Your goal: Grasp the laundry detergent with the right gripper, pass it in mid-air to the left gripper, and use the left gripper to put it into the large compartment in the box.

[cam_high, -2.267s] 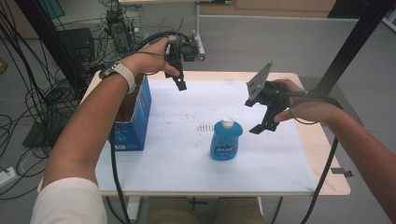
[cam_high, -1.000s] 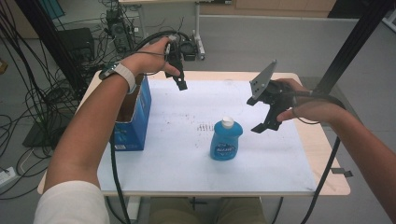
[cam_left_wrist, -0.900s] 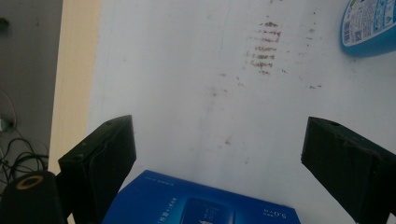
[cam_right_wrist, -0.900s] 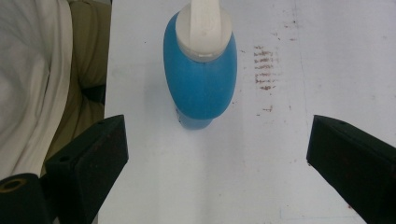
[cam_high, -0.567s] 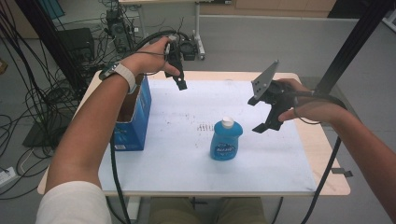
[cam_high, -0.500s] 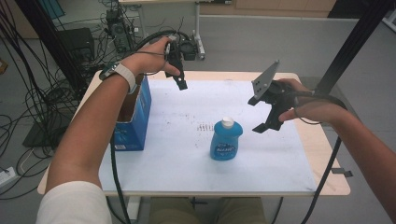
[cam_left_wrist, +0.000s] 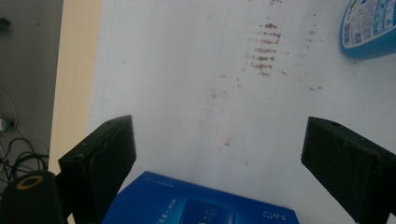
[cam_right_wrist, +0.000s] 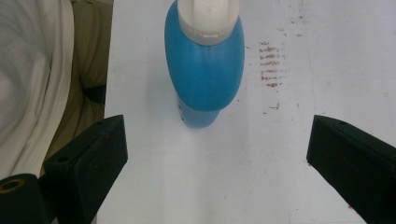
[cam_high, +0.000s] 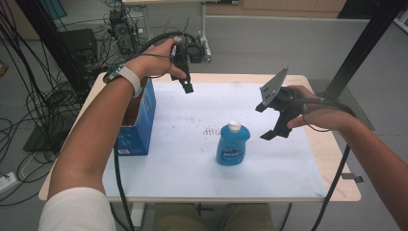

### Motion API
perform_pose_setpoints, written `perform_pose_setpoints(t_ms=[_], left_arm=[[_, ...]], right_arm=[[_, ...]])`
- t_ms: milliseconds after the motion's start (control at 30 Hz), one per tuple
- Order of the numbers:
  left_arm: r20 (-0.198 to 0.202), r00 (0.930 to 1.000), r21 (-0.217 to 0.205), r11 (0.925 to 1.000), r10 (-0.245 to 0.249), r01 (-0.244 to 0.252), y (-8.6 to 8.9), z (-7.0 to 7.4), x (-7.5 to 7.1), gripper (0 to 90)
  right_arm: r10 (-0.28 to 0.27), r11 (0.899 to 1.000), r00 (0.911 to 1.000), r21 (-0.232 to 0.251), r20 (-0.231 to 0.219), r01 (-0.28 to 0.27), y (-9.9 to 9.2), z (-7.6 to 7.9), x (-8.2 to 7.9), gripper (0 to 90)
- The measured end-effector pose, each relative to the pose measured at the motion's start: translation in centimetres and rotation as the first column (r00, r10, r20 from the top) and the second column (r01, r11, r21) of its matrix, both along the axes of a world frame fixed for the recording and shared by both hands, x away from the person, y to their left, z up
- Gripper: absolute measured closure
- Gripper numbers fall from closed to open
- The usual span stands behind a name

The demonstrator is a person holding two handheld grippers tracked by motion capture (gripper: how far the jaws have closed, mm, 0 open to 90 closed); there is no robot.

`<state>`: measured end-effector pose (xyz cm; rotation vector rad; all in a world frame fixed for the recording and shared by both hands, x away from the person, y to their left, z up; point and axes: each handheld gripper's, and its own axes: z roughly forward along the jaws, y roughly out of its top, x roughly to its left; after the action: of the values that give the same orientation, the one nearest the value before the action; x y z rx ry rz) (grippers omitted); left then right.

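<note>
Bottle [cam_high: 232, 147] of blue dish soap, white cap, stands upright on white mat [cam_high: 192, 163], just left of and below right gripper [cam_high: 275, 126]; label too small to read. Right gripper wide, empty. Left gripper [cam_high: 185, 83] wide, empty, above far mat edge. Blue carton [cam_high: 139, 122] partly hidden by left forearm.

I am working in what is looking like a robotics lab or test room. Bundles of black cables [cam_high: 33, 96] are trailing over a bare grey floor [cam_high: 288, 43] beside electronic gear [cam_high: 79, 41], and a black metal frame post [cam_high: 365, 45] is rising by my wooden table [cam_high: 332, 159] with its stained white mat [cam_high: 192, 159].
</note>
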<state>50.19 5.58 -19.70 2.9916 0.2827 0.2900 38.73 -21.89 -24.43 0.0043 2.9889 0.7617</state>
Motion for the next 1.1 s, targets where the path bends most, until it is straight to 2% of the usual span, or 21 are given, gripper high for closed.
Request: perform_pose_setpoints(t_ms=[1100], left_arm=[[0.001, 1.0, 0.012, 0.9999, 0.0, 0.0, -0.3, -0.3, 0.0, 10.6]], right_arm=[[0.002, 0.999, 0.9995, 0.054, -0.033, 0.0, -1.0, -3.1, 0.3, 4.9]])
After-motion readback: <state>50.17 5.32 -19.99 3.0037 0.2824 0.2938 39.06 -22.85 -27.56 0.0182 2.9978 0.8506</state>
